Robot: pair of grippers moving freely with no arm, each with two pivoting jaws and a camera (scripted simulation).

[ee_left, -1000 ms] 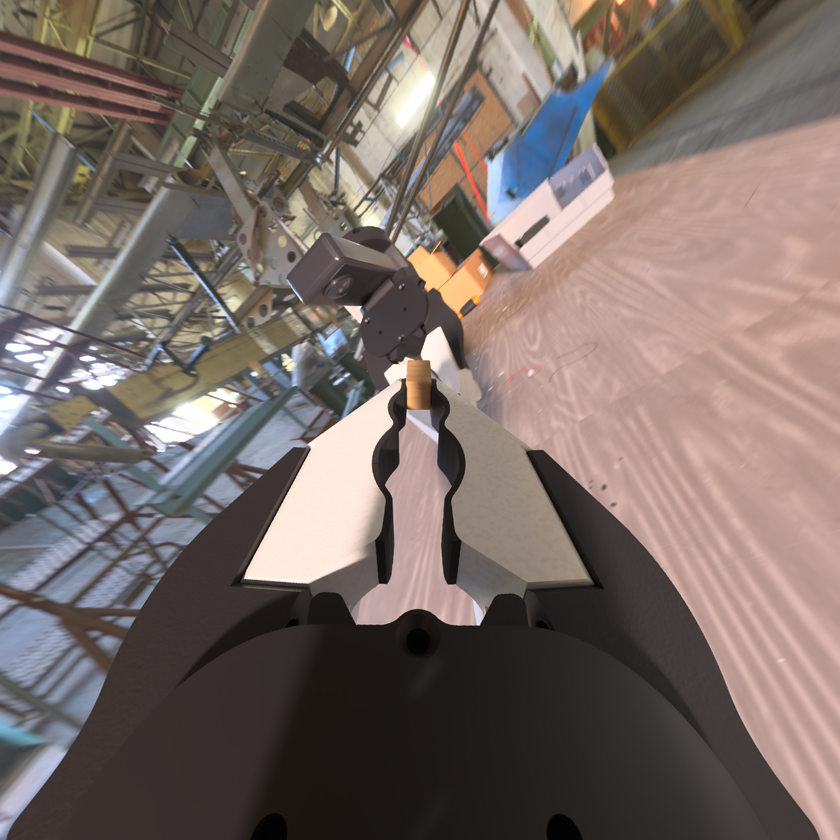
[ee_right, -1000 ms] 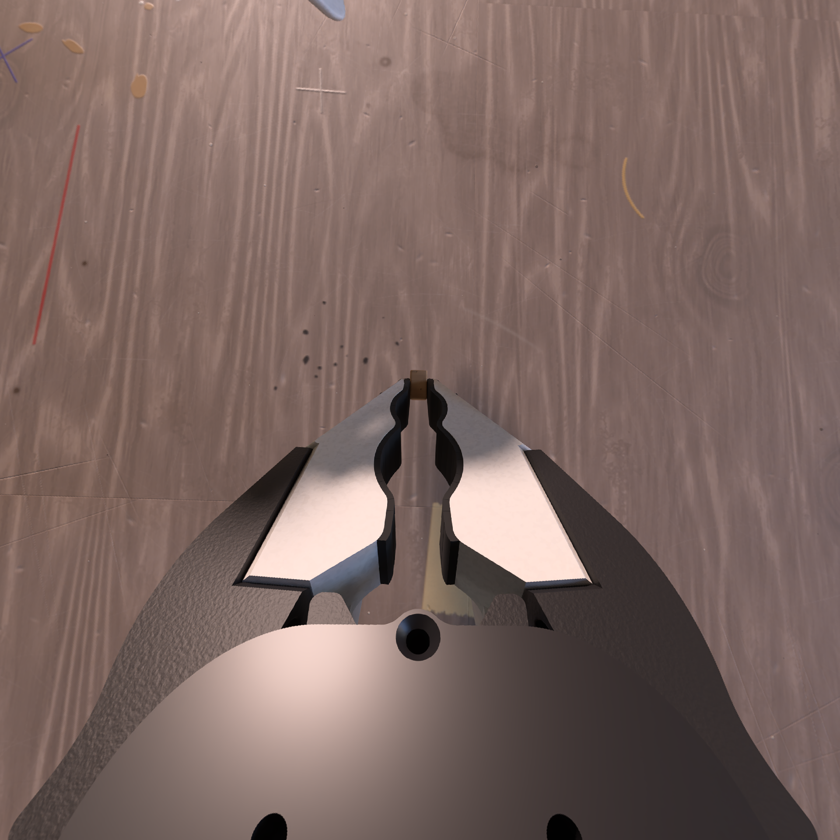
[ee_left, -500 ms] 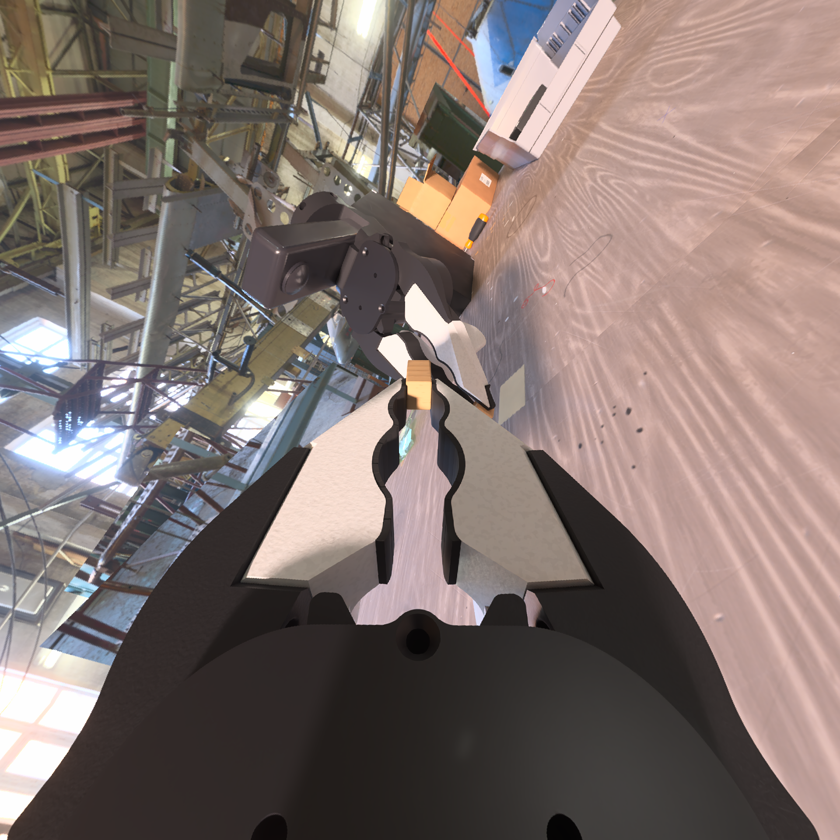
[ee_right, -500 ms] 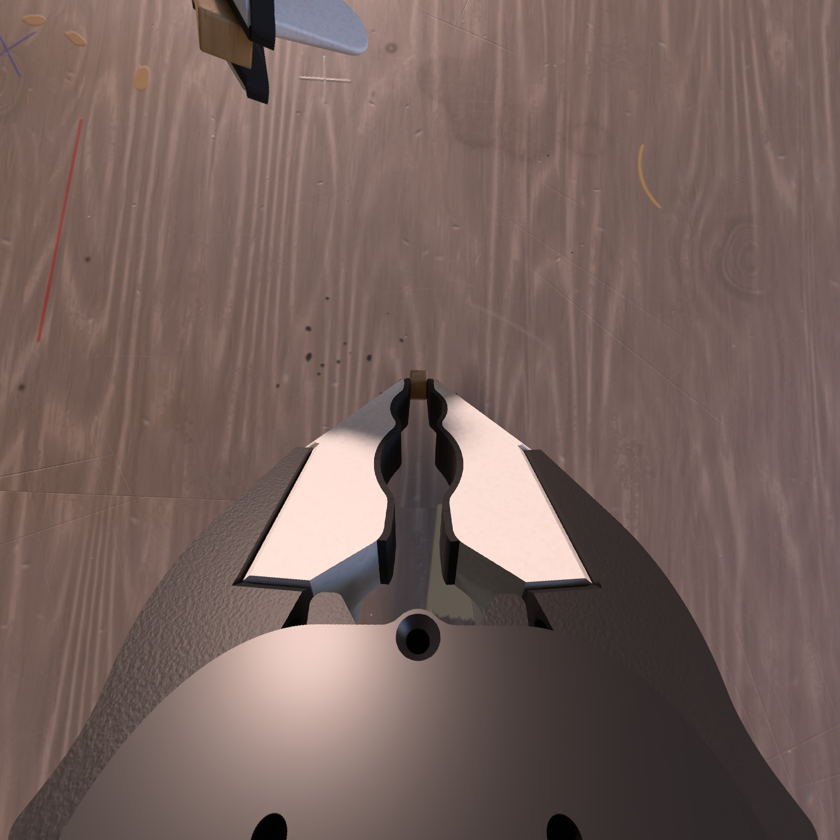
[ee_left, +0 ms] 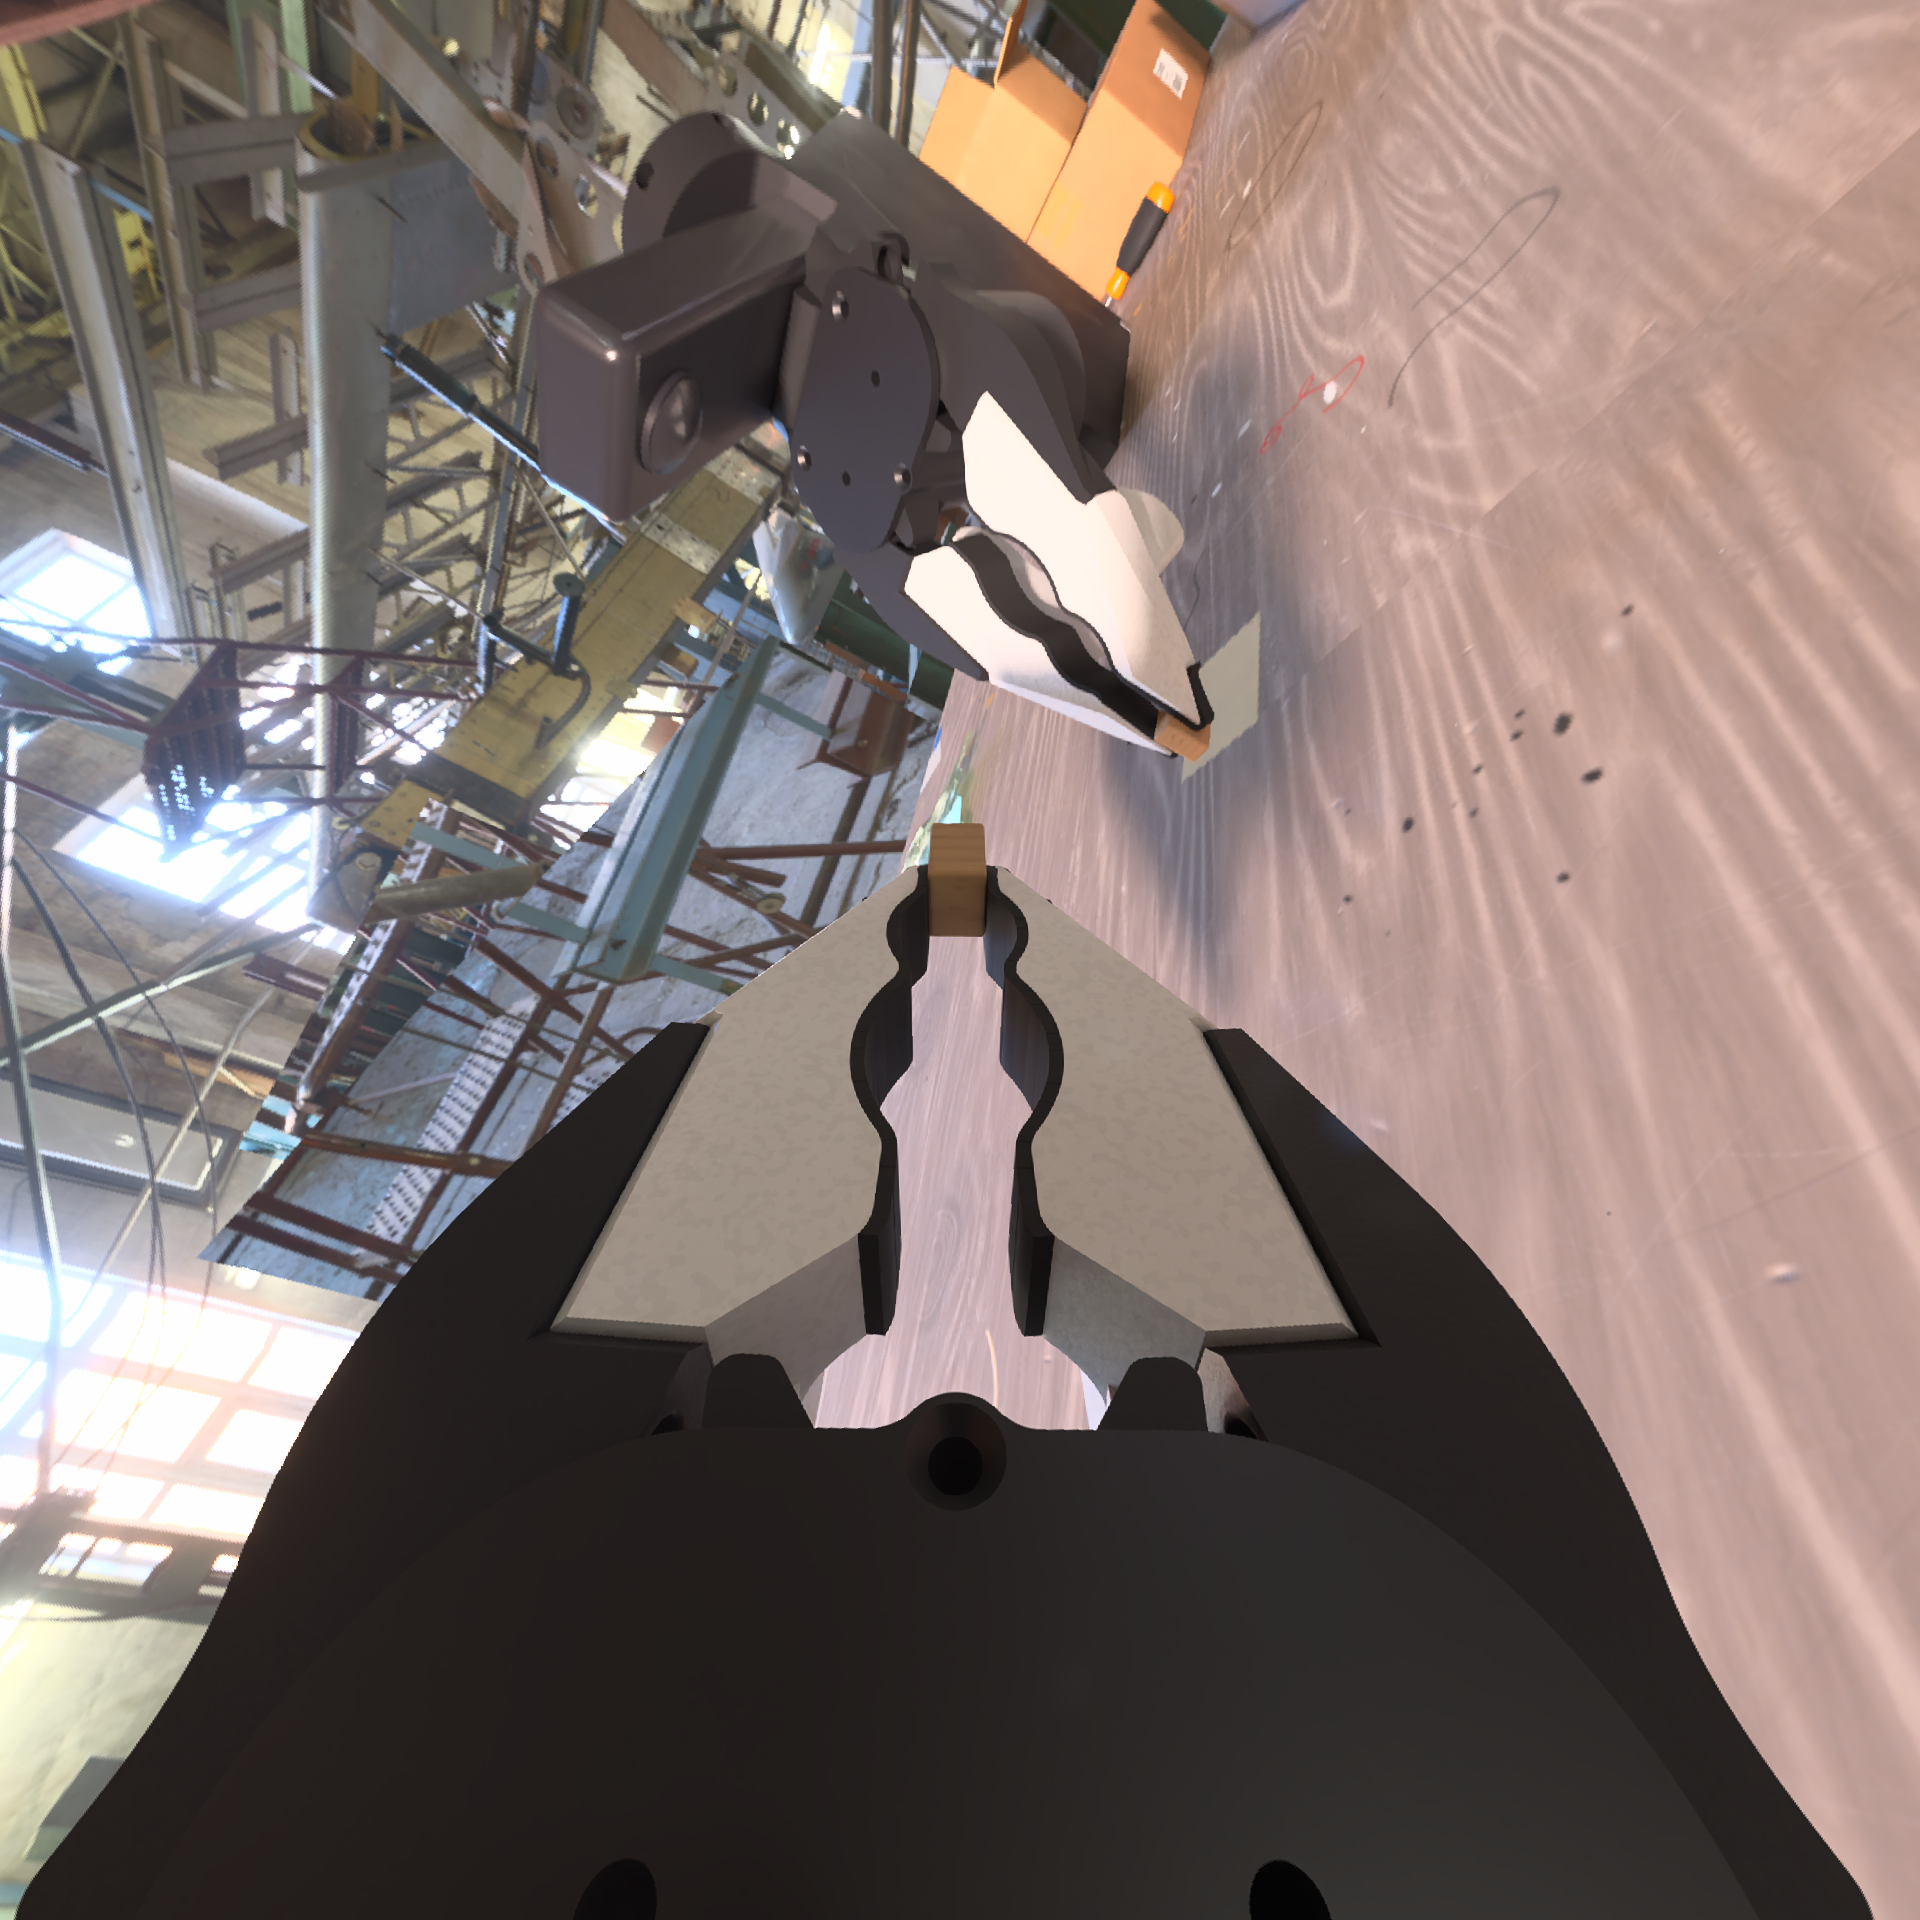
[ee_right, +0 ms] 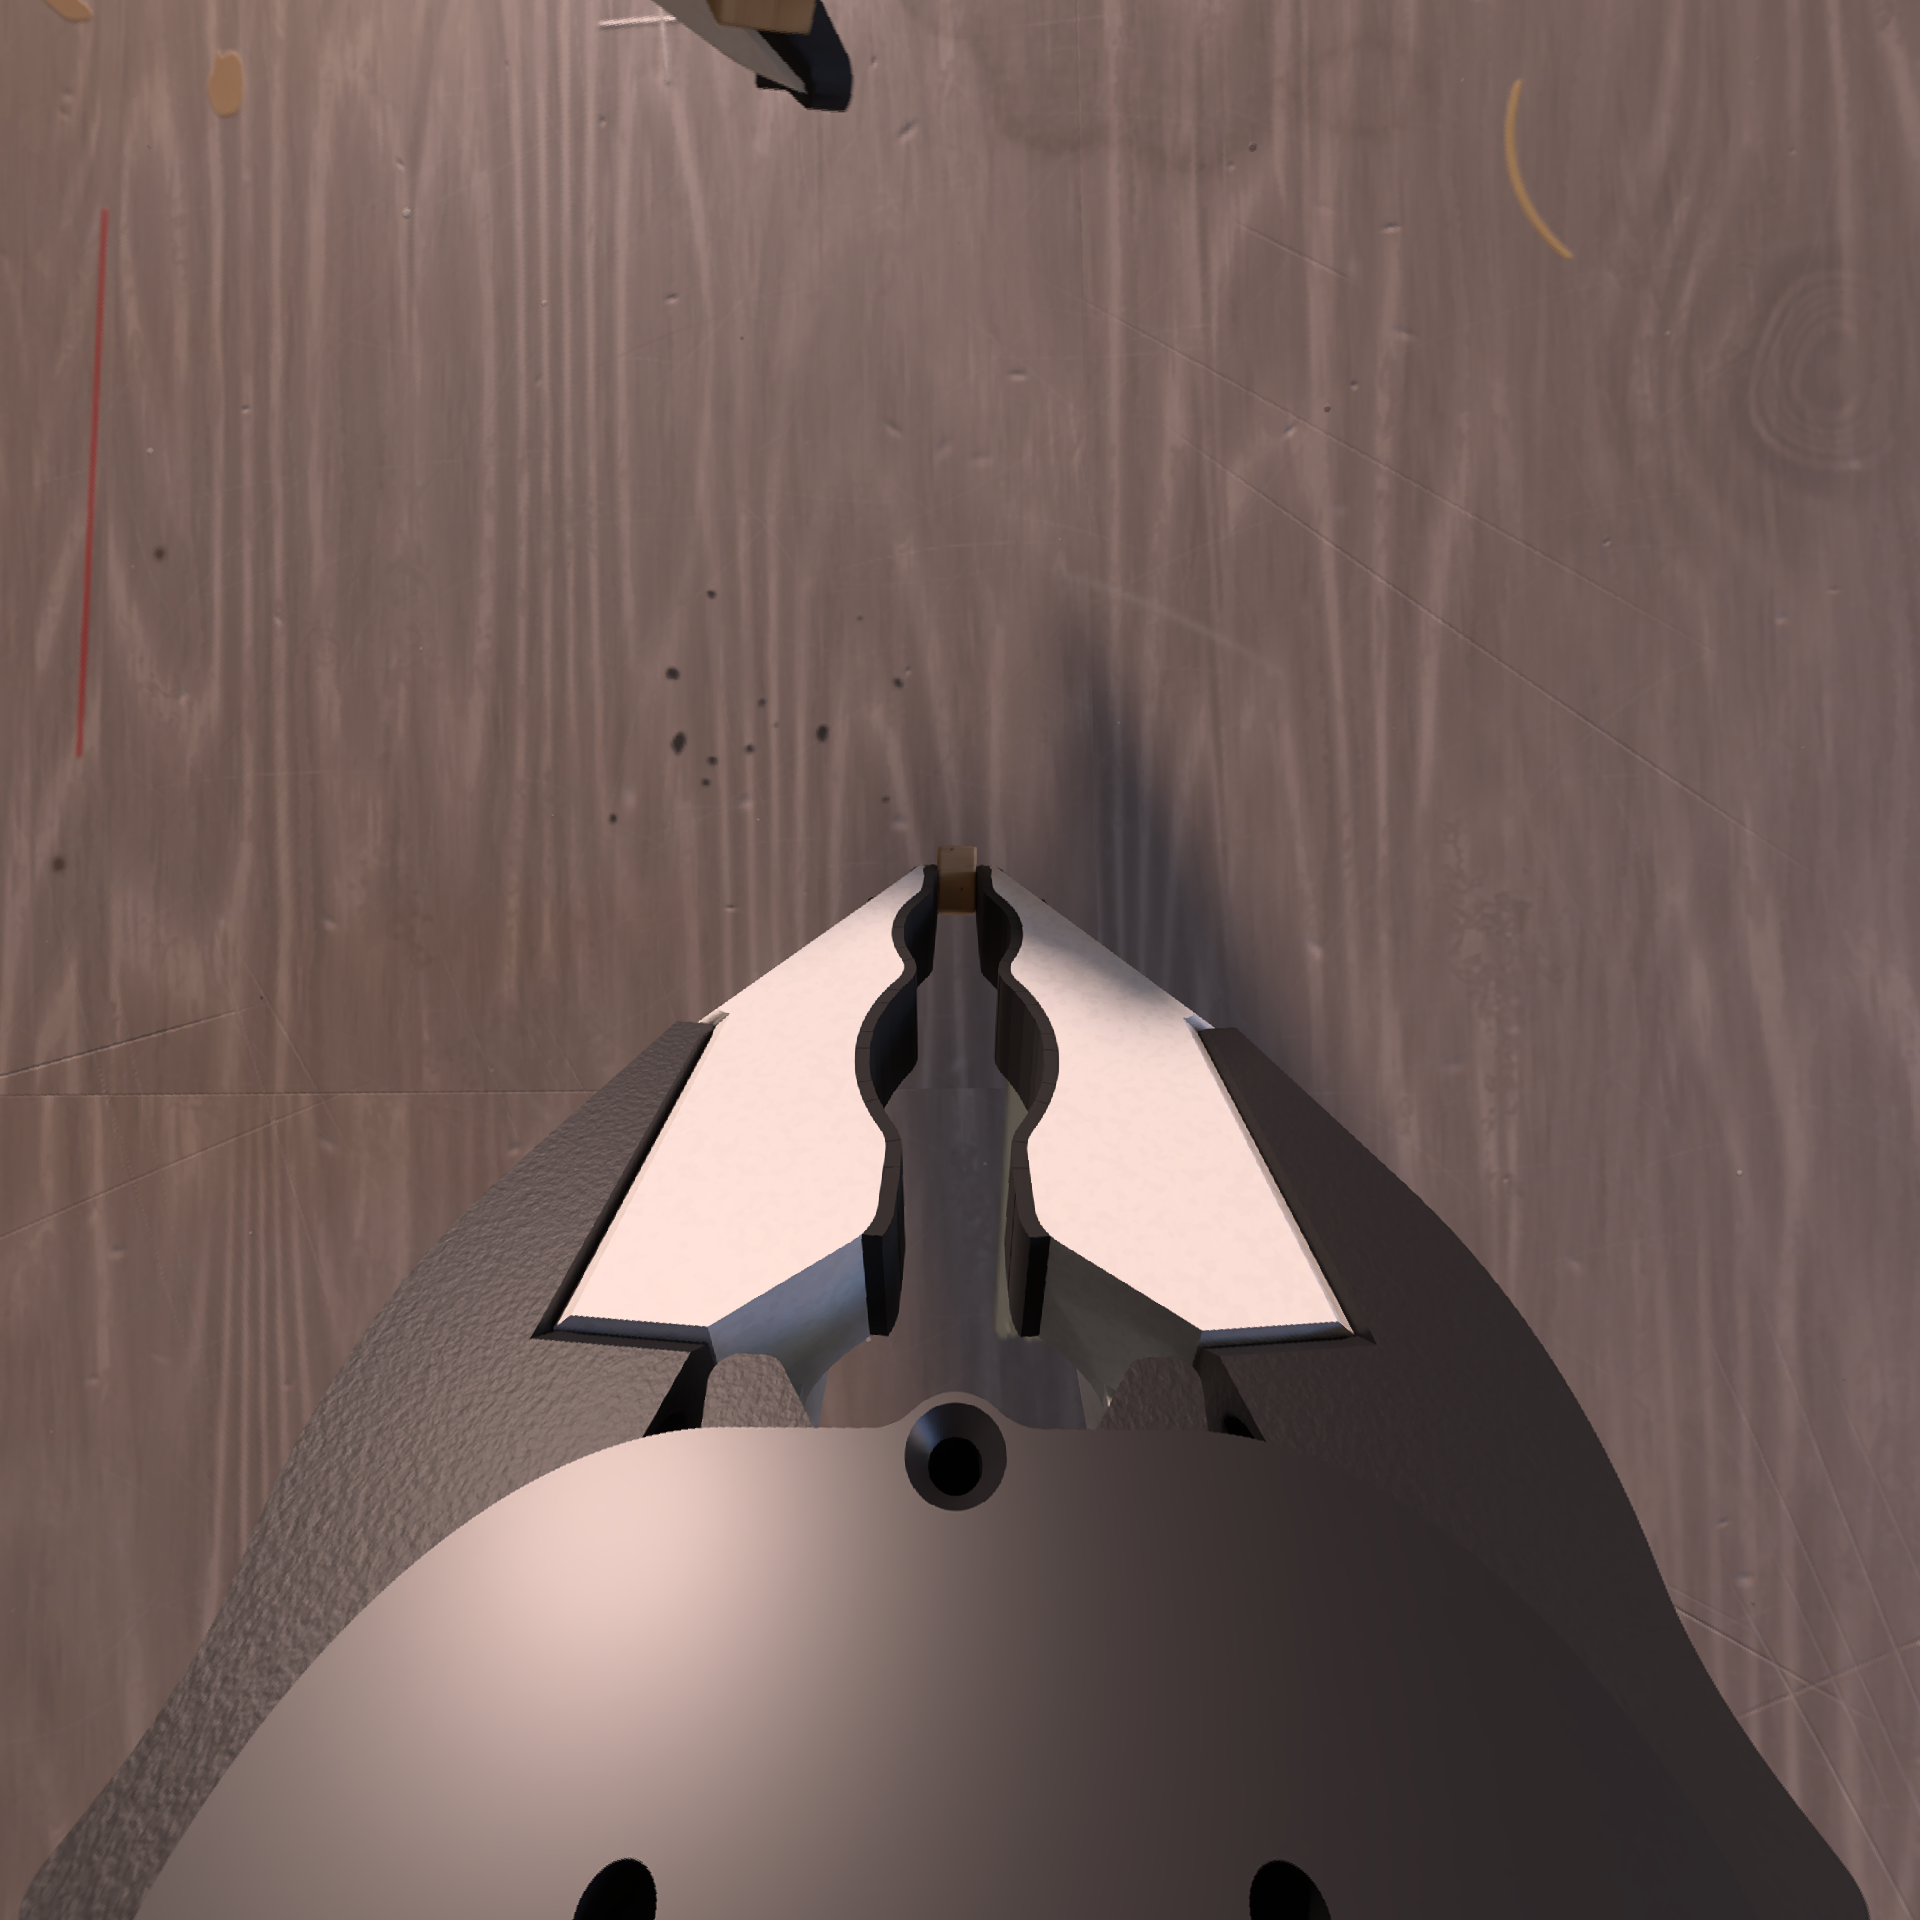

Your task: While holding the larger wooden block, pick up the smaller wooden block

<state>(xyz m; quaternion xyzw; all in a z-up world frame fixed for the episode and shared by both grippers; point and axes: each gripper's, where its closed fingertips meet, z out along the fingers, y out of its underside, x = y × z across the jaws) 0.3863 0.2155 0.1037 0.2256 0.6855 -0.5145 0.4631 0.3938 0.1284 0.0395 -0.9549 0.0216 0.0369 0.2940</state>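
In the left wrist view my left gripper (ee_left: pixel 956 906) is shut on the larger wooden block (ee_left: pixel 956 871), pinched at the fingertips and held in the air beside the wooden table (ee_left: pixel 1558 1039). My right gripper (ee_left: pixel 1176 725) is ahead, tips pointing down at the table, shut on the smaller wooden block (ee_left: pixel 1187 740). In the right wrist view the right gripper (ee_right: pixel 956 902) pinches the smaller block (ee_right: pixel 956 868) at its tips, low over the table (ee_right: pixel 416 520). I cannot tell whether the block touches the surface. The left gripper's tip with the larger block (ee_right: pixel 764 10) shows at the top edge.
Cardboard boxes (ee_left: pixel 1060 135) and an orange-handled screwdriver (ee_left: pixel 1140 234) lie at the table's far end. The table bears black specks (ee_right: pixel 717 743), a red line (ee_right: pixel 91 478) and an orange arc (ee_right: pixel 1527 177). Steel beams fill the background past the table edge.
My left gripper, still holding the larger block, has rolled and moved closer to the right gripper. Its tip has come into the right wrist view's top edge and shifted right. The right gripper stays shut on the smaller block.
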